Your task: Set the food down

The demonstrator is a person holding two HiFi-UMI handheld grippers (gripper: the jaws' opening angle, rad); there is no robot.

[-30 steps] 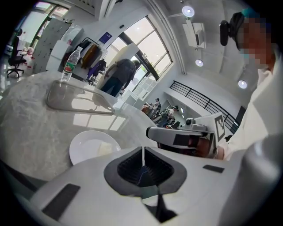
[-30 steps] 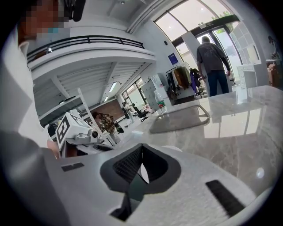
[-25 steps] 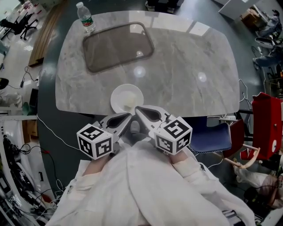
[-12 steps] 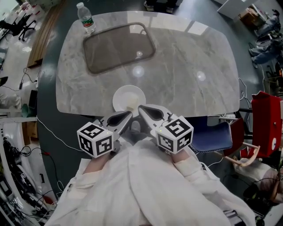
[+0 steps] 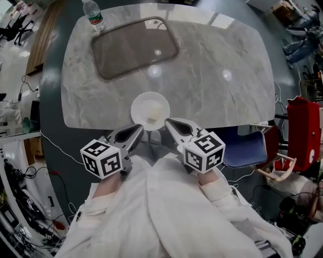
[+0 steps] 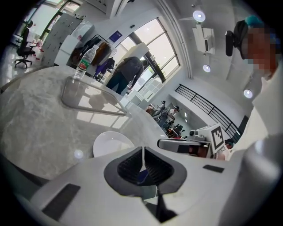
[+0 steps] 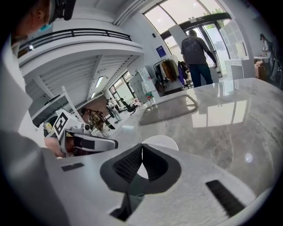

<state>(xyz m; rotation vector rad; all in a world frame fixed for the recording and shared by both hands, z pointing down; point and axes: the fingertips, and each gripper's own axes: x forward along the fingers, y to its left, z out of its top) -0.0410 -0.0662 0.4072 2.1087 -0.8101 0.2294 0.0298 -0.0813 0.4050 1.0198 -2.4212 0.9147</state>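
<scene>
The white plate (image 5: pixel 150 107) sits at the near edge of my table (image 5: pixel 227 95), right ahead of my tools. Right of the plate the marble is bare out to the far rim, so I can sweep there freely. Beyond the plate and leftward lies a dark tray (image 5: pixel 133 46), low but rimmed. Farther left of that a water bottle (image 5: pixel 92 14) stands upright. Right of the plate, off the table's edge, a blue chair (image 5: pixel 247 151) blocks a low approach.

Your head camera looks steeply down from above the near edge of the desk (image 5: pixel 212 60). Cameras on your left tongs (image 5: pixel 141 130) and right tongs (image 5: pixel 168 121) sit low there, facing across it; all share the plate (image 5: pixel 136 107).
</scene>
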